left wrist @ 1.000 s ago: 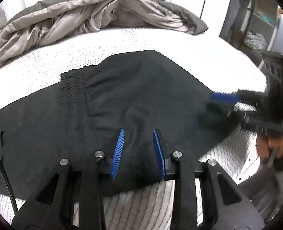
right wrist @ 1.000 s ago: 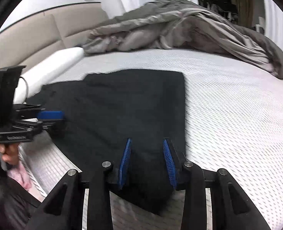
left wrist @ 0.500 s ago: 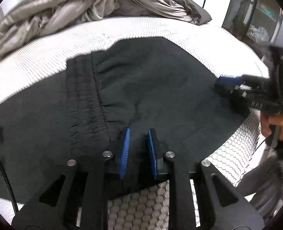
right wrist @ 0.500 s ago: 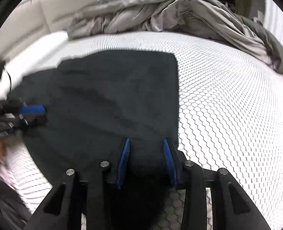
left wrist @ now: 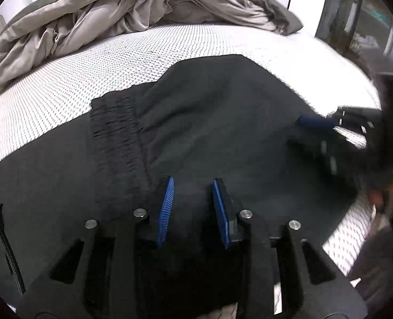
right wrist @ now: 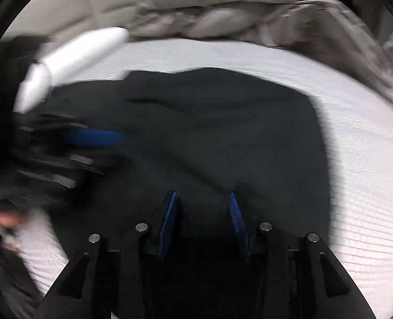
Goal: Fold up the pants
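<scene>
left gripper (left wrist: 192, 207): our jaws, just reopened, stand apart over black pants (left wrist: 209, 122), gripping nothing | right gripper (right wrist: 203, 222): parted, just widened, empty | duvet (left wrist: 121, 10) at 12 o'clock

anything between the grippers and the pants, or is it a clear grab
Nothing visible stands in the way. The left gripper and right gripper are both right over the near edge of the black pants, fabric showing between their pads.

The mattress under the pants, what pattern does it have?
White mattress with a fine honeycomb mesh pattern, clearest in the left wrist view.
</scene>
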`<move>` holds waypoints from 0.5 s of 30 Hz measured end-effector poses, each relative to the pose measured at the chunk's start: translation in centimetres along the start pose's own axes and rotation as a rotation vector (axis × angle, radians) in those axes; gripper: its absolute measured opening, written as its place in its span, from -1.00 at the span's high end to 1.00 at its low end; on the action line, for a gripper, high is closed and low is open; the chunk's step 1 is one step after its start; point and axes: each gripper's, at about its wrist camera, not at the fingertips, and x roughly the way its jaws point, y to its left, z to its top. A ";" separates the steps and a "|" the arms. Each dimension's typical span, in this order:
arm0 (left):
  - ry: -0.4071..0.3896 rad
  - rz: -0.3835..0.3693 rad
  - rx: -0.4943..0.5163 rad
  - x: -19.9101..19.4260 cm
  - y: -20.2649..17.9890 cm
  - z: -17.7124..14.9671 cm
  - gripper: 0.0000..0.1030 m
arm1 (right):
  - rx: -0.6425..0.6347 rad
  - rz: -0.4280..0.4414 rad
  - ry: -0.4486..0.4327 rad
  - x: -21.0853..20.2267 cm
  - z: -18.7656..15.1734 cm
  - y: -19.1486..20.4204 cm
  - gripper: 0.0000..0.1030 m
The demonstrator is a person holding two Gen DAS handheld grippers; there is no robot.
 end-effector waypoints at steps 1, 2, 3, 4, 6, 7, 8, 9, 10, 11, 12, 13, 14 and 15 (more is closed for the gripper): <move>0.000 -0.003 -0.002 -0.3 0.2 -0.2 0.45 | 0.030 -0.036 0.008 -0.1 -0.8 -1.5 0.22; 0.001 0.009 0.003 -0.8 0.3 -0.5 0.45 | 0.076 -0.030 0.010 -0.3 -1.5 -2.9 0.23; 0.005 0.017 0.005 -1.1 0.2 -0.4 0.45 | 0.119 -0.016 0.000 -0.8 -1.9 -4.2 0.21; 0.012 0.034 0.007 -1.6 0.0 -0.2 0.45 | 0.147 0.001 -0.013 -1.5 -2.1 -5.0 0.21; -0.014 0.083 -0.004 -3.0 0.0 0.3 0.44 | 0.191 0.030 -0.079 -2.4 -1.0 -5.0 0.21; -0.049 0.083 -0.021 -3.7 0.1 1.0 0.44 | 0.200 0.058 -0.108 -3.1 -0.8 -4.7 0.21; -0.068 0.060 -0.041 -3.9 0.0 1.7 0.44 | 0.200 0.094 -0.129 -3.6 -0.4 -4.0 0.21; -0.078 0.038 -0.058 -3.8 0.0 2.3 0.44 | 0.188 0.134 -0.140 -3.7 0.7 -2.9 0.20; -0.083 0.025 -0.069 -3.6 -0.2 2.8 0.44 | 0.173 0.158 -0.139 -3.4 1.6 -1.9 0.18; -0.084 0.016 -0.073 -2.8 -0.4 3.5 0.44 | 0.156 0.182 -0.128 -3.0 2.4 -0.8 0.18; -0.075 0.016 -0.069 -2.0 -0.5 3.9 0.44 | 0.140 0.204 -0.103 -1.8 3.5 0.3 0.17; -0.057 0.017 -0.064 -1.1 -0.5 4.2 0.44 | 0.127 0.218 -0.083 -0.5 4.4 1.1 0.17; -0.018 0.017 -0.066 0.7 -0.4 4.5 0.44 | 0.120 0.232 -0.062 0.8 5.0 1.5 0.17; 0.014 0.021 -0.072 1.9 0.0 4.4 0.44 | 0.116 0.243 -0.026 2.7 5.5 1.9 0.17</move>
